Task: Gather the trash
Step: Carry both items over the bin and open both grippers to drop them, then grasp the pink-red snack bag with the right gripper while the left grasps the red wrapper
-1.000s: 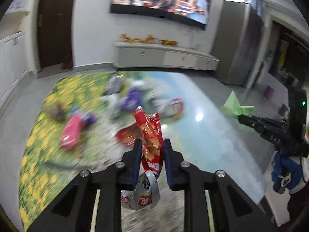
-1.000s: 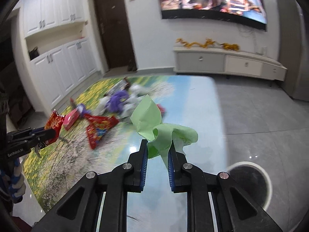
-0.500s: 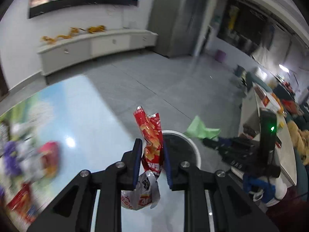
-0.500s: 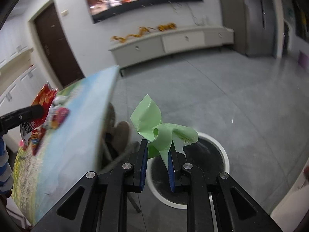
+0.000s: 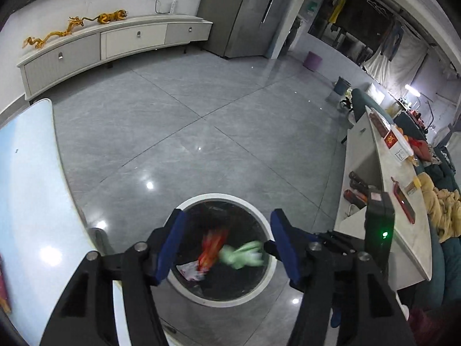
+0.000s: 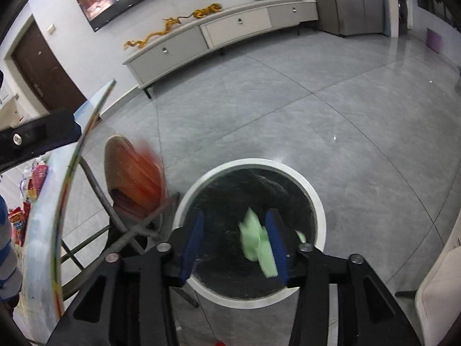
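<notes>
A round bin [image 5: 219,197] with a white rim and a black liner stands on the grey floor below both grippers. My left gripper [image 5: 227,242] hangs over it, its jaws opening and nothing gripped. A red snack wrapper [image 5: 211,249] falls blurred into the bin mouth beside a green crumpled paper [image 5: 242,256]. My right gripper [image 6: 233,245] is also above the bin [image 6: 250,163], jaws opening. The green paper [image 6: 253,242] drops loose close to its right pad. In the right wrist view the red wrapper [image 6: 144,173] is a blur left of the bin.
The table [image 5: 26,201] with its printed cloth lies to the left; more wrappers [image 6: 34,178] remain on it. A stool [image 6: 115,155] stands under the table edge. A cluttered counter [image 5: 374,187] is at the right, a low cabinet [image 5: 115,40] along the far wall.
Both grippers swung away from the table to above the bin. Their jaws opened and let go of the red wrapper and the green paper, which now fall.
</notes>
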A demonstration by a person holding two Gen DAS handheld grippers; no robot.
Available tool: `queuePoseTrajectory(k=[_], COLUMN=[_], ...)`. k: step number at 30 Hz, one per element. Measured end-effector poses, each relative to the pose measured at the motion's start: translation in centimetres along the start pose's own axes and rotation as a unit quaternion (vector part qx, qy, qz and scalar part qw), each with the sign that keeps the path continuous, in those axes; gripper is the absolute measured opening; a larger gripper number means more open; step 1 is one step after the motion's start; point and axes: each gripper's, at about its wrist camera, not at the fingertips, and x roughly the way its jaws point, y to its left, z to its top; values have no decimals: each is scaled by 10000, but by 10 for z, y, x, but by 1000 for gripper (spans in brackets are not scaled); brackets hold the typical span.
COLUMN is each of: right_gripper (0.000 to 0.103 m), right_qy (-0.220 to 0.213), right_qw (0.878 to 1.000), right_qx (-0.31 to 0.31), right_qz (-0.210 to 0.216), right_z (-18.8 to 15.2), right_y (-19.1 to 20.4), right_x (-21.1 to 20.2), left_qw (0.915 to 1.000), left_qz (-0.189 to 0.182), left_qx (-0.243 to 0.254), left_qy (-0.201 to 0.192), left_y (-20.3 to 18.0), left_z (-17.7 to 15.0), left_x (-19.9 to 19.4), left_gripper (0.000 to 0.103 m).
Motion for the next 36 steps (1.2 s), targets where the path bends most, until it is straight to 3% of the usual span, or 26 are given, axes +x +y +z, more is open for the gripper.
queuePoseTrajectory(k=[5, 12, 20, 36], right_gripper=[46, 46, 46, 46], right_qy=[-48, -350, -689, -1090], right_qw=[9999, 9993, 9963, 9827], right_qx=[5, -152, -496, -1401], right_qz=[-95, -44, 162, 534], right_z=[-3, 9, 15, 8], right_y=[-2, 10, 55, 170], right_x=[-7, -29, -59, -105], left_qw=[9998, 9984, 9921, 9605], left_qz=[99, 279, 680, 1583], left_qx=[78, -184, -571, -1468], left_qy=[-173, -460, -890, -1756], left_y=[-4, 10, 51, 140], left_z=[-3, -18, -49, -142], left_x=[-17, -59, -126, -257], left_gripper=[60, 60, 60, 60])
